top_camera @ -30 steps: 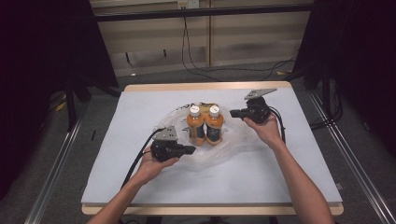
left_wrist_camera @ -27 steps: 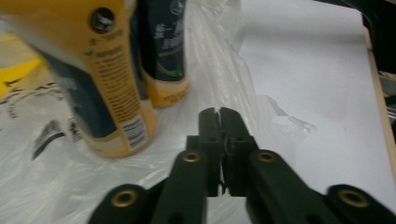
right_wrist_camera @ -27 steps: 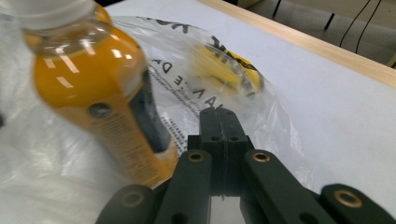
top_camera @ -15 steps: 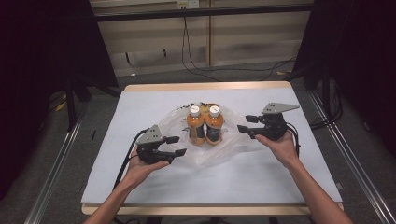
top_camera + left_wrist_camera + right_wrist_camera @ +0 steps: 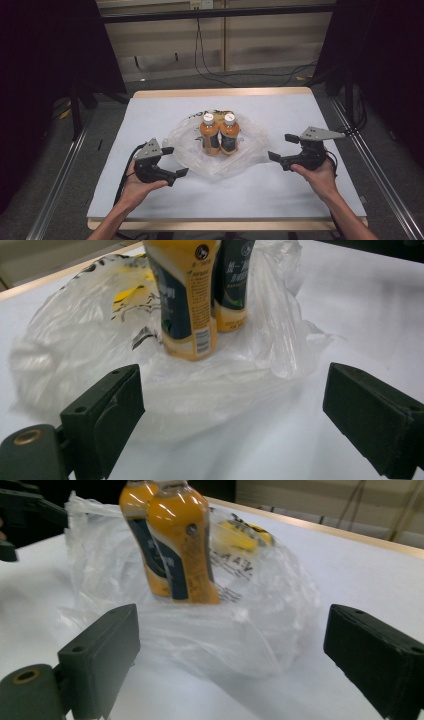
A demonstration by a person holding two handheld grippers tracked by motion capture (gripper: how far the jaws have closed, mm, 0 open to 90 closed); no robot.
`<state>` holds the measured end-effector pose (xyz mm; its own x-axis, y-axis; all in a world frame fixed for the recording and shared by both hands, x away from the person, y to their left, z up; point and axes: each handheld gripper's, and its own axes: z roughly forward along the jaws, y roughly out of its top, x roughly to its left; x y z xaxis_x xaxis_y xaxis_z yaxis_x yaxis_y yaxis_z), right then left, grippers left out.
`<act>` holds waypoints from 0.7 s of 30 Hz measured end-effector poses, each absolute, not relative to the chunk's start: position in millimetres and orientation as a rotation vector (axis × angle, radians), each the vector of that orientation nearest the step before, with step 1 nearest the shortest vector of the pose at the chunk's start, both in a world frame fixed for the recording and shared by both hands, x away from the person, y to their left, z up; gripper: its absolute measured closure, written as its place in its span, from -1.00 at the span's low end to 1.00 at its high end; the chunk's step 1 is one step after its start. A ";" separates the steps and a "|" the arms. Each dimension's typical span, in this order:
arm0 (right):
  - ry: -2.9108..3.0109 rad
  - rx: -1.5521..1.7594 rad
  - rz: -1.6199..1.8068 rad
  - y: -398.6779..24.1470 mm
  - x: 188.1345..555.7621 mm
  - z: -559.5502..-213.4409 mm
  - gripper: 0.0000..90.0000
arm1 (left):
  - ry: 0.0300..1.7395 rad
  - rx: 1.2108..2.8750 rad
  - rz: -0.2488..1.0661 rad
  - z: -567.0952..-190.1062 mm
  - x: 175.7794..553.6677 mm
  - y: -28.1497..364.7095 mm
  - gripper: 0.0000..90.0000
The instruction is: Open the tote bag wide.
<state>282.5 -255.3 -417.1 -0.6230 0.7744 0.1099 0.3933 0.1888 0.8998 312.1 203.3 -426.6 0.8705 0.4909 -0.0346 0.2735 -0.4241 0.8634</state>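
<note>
Two orange drink bottles with white caps stand upright side by side on a crumpled clear plastic bag at the table's middle. My left gripper is held off the bag's left edge, and its jaws have just been opening with nothing between them. In the left gripper view the wide gap faces the bag and the bottles. My right gripper hovers off the bag's right edge, and its jaws too have just been opening and are empty. The right gripper view looks at the bottles through the bag.
A white sheet covers the table, whose wooden rim shows at the far edge. Metal rails run along both sides. Cables lie on the floor behind. The other gripper appears at the right gripper view's upper left.
Both grippers were shut at the bag's edges beside the bottles. They have opened, let the plastic go and drawn outward and toward the person, the right one farther.
</note>
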 end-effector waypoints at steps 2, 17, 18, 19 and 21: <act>2.077 1.123 1.425 -260.6 275.2 -419.8 -0.84 | 0.582 2.033 0.283 -427.6 308.0 208.2 -0.84; 1.985 1.248 1.387 -302.3 224.8 -433.6 -0.83 | 0.711 1.982 0.339 -445.0 284.5 256.2 -0.93; 1.985 1.248 1.387 -302.3 224.8 -433.6 -0.83 | 0.711 1.982 0.339 -445.0 284.5 256.2 -0.92; 1.979 1.254 1.384 -305.0 217.2 -436.1 -0.83 | 0.747 1.963 0.355 -447.8 280.0 261.7 -0.93; 1.957 1.255 1.385 -308.1 208.9 -440.1 -0.83 | 0.772 1.959 0.354 -450.0 276.8 269.0 -0.93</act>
<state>208.9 -308.1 -440.1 -0.4965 0.8555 0.1469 0.4232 0.0908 0.9015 276.8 269.0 -450.0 0.7573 0.6491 -0.0722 0.3691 -0.3342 0.8672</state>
